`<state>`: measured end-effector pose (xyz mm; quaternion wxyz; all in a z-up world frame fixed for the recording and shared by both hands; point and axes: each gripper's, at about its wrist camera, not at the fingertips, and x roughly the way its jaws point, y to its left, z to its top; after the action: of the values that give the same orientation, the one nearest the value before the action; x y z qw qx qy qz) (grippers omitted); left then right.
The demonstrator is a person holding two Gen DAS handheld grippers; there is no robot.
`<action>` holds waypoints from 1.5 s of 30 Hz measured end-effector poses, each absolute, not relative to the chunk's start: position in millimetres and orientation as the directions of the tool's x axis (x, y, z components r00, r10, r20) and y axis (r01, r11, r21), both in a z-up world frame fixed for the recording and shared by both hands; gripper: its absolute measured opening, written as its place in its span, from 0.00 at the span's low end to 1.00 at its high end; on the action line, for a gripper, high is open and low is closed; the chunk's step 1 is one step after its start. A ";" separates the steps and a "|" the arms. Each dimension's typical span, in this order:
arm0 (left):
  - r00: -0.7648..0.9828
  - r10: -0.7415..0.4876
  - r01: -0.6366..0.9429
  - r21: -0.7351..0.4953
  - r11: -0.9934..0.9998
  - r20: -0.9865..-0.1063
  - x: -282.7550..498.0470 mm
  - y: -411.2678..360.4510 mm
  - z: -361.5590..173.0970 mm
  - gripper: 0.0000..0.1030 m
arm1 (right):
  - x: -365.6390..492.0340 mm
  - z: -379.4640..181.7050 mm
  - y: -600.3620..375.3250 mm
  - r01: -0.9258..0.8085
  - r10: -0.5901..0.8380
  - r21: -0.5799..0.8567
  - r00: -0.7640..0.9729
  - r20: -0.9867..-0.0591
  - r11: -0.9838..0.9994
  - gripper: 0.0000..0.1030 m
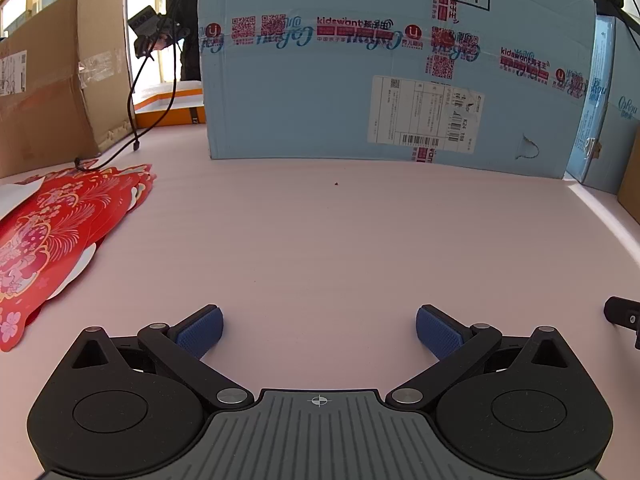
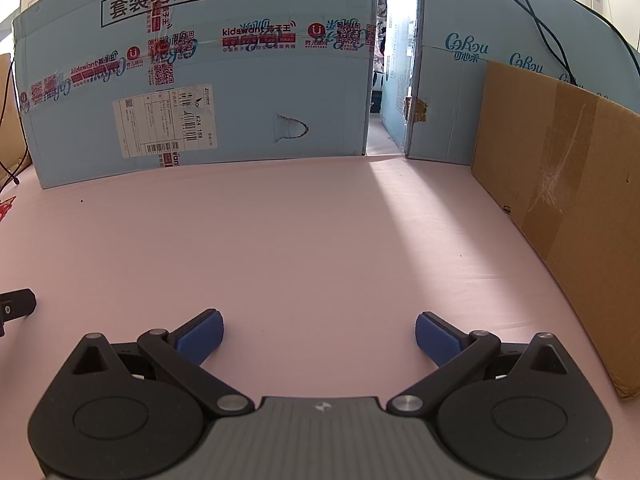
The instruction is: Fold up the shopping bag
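Observation:
A red shopping bag (image 1: pixel 52 232) with a pink and gold flower print lies flat on the pink table (image 1: pixel 320 248) at the far left of the left wrist view, partly cut off by the frame. My left gripper (image 1: pixel 319 330) hovers low over bare table to the bag's right, open, nothing between its blue pads (image 1: pixel 200 330). In the right wrist view only a red sliver of the bag (image 2: pixel 6 206) shows at the left edge. My right gripper (image 2: pixel 319 334) is open over bare pink table (image 2: pixel 320 248), holding nothing.
A large light-blue carton (image 1: pixel 380 64) walls off the back, with a second blue carton (image 2: pixel 460 92) beside it. Brown cardboard boxes stand at the left (image 1: pixel 52 80) and right (image 2: pixel 560 200). A black cable (image 1: pixel 132 120) trails onto the table near the bag.

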<state>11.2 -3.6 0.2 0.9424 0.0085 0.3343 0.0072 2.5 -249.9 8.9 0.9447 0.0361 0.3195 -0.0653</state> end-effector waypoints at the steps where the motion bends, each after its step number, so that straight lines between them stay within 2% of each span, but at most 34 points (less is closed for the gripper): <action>1: 0.776 0.019 -0.008 0.020 1.000 -0.630 11.2 -3.4 0.2 1.00 | 2.7 8.8 -249.9 0.147 -0.100 0.026 0.787 -0.608 0.989 1.00; 45: 0.778 0.018 -0.010 0.017 1.000 -0.628 11.0 -2.4 0.7 1.00 | 1.5 6.6 -248.5 0.152 -0.104 0.027 0.787 -0.609 0.988 1.00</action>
<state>11.0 -2.4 0.7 0.9429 0.0062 0.3329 0.0074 1.5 -248.5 6.6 0.9444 0.0371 0.3196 -0.0678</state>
